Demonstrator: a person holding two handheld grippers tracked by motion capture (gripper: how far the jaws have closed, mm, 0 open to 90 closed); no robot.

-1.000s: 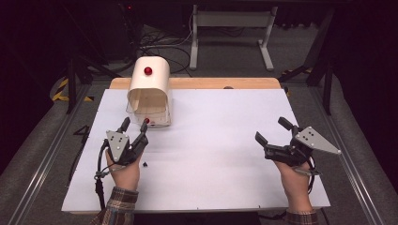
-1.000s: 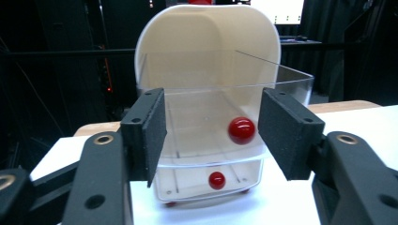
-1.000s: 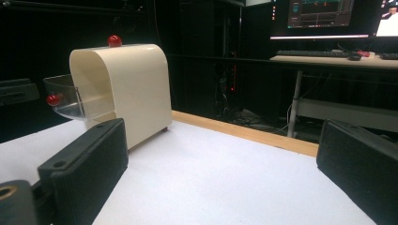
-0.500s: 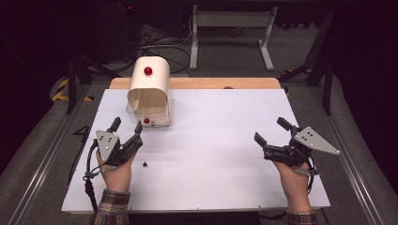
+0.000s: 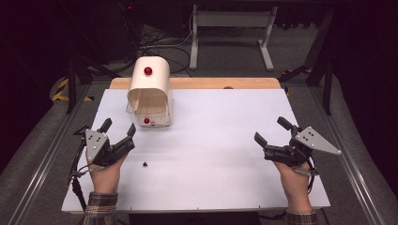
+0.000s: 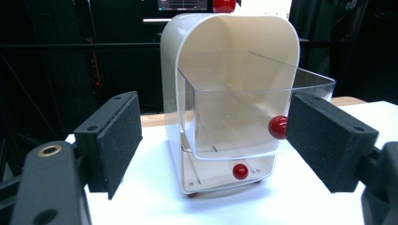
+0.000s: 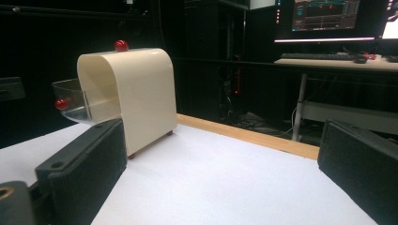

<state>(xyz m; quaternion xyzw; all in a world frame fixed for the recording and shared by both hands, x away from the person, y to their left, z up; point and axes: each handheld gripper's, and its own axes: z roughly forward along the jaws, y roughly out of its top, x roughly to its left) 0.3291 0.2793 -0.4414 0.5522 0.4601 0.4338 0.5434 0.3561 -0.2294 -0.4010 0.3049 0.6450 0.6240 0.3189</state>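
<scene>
Black two-jaw tools (image 5: 117, 132), grey three-cornered plates, trailing cables, plaid sleeves (image 5: 100, 207)

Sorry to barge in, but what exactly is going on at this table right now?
A person holds a two-jaw gripper in each hand at a white table. The left gripper sits just in front of a cream drawer unit; its jaws have just been opening, with nothing between them. The unit's clear upper drawer, with a red knob, is pulled out. The right gripper rests open, well apart at the right.
</scene>
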